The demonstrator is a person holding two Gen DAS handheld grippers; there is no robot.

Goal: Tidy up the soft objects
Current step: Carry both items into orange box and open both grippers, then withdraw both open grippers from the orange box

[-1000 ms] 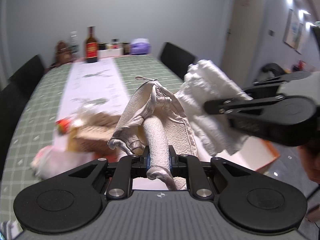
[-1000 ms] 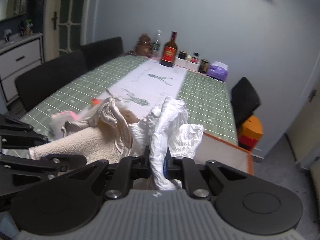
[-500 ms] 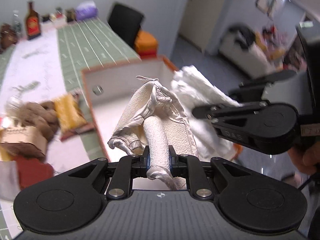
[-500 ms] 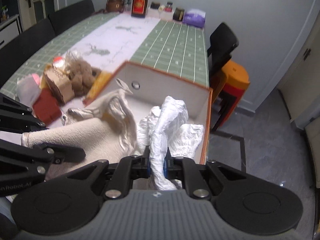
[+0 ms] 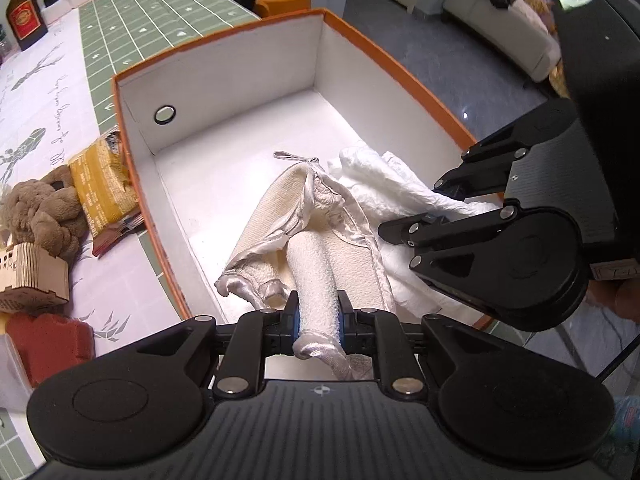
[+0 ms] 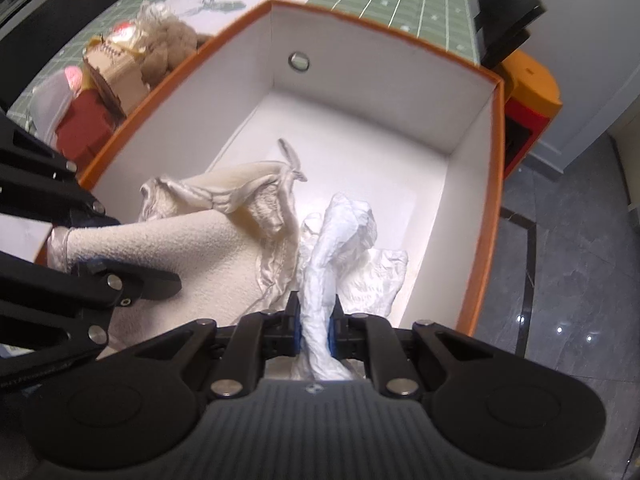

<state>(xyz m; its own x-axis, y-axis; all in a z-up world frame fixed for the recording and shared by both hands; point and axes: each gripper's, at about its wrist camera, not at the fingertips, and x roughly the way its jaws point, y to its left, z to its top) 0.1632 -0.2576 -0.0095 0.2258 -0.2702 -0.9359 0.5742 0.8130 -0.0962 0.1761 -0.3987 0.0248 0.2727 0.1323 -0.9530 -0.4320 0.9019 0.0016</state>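
My left gripper [image 5: 318, 312] is shut on a cream towel with satin trim [image 5: 308, 236], held over the orange box with white inside [image 5: 224, 80]. My right gripper [image 6: 316, 328] is shut on a crumpled white cloth [image 6: 344, 236], held beside the towel over the same box [image 6: 496, 160]. The right gripper also shows in the left wrist view [image 5: 432, 220], and the cream towel shows in the right wrist view [image 6: 192, 240]. Both cloths hang above the box's white floor; whether they touch it I cannot tell.
Left of the box on the green checked table lie a brown plush toy [image 5: 40, 212], a yellow snack packet [image 5: 104, 184], a small wooden box [image 5: 28, 276] and a red block [image 5: 48, 340]. A bottle [image 5: 24, 16] and jars stand far back. An orange stool [image 6: 528, 92] is beyond the box.
Both grippers have tipped downward and moved over the open box with their cloths; the box now fills both views. Both grips are unchanged.
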